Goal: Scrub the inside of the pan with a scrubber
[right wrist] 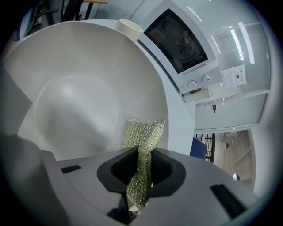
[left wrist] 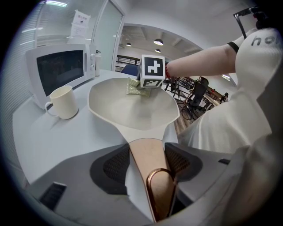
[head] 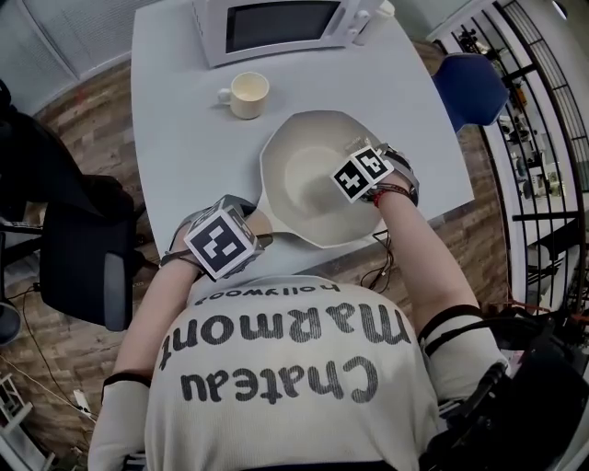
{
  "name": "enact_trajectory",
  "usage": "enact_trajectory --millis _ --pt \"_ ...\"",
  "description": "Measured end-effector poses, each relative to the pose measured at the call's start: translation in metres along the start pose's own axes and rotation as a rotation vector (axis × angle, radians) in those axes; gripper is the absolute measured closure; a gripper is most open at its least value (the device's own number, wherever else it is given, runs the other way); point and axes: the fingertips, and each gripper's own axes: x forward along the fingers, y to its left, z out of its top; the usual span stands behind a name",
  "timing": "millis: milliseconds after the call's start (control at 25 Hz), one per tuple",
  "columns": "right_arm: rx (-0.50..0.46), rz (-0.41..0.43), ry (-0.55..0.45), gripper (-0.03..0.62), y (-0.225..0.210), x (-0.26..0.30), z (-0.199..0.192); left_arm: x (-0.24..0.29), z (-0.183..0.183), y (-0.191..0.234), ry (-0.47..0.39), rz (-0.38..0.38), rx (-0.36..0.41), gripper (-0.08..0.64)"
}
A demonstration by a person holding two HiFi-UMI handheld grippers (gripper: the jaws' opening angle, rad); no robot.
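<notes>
A cream pan [head: 313, 175] sits on the pale table [head: 175, 138], its tan handle [head: 265, 224] pointing toward me. My left gripper [head: 241, 237] is shut on that handle [left wrist: 148, 154]; the handle's copper loop [left wrist: 160, 187] lies between the jaws. My right gripper [head: 354, 184] reaches into the pan's right side and is shut on a yellow-green glittery scrubber [right wrist: 142, 137]. The scrubber's free end rests against the pan's inner wall [right wrist: 79, 101]. In the left gripper view the scrubber [left wrist: 132, 86] shows under the right gripper's marker cube [left wrist: 152, 70].
A cream mug [head: 247, 95] stands just behind the pan. A white microwave [head: 276, 28] is at the table's far edge. A blue chair [head: 469, 87] is at the right and a black chair [head: 83, 267] at the left. The near table edge is close to my body.
</notes>
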Motion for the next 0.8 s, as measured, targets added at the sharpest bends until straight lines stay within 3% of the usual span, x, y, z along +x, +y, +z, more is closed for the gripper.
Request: enact_trajectory --millis 200,360,440,600,680,720,800 --pt "0.027 -0.016 -0.036 0.538 -0.017 -0.012 0.000 0.000 0.001 0.001 -0.003 -0.004 0.002 0.307" --pt "0.112 0.005 -0.067 0.538 -0.031 -0.019 -0.004 0.002 0.005 0.002 0.000 -0.002 0.005 0.305" --pt "0.189 0.038 -0.089 0.538 -0.035 -0.024 -0.006 0.001 0.003 0.001 0.017 0.003 0.006 0.305" --pt "0.438 0.141 -0.186 0.538 -0.043 -0.051 -0.005 0.001 0.000 0.000 0.011 0.007 0.020 0.304" --pt "0.569 0.263 -0.246 0.538 -0.033 -0.064 0.001 0.001 -0.001 0.001 0.010 0.007 0.022 0.302" --pt "0.626 0.368 -0.284 0.538 -0.021 -0.071 0.009 0.000 -0.002 0.001 0.012 0.010 0.023 0.301" --pt "0.716 0.657 -0.363 0.538 0.014 -0.092 0.030 0.001 -0.002 0.002 0.017 0.011 0.021 0.300"
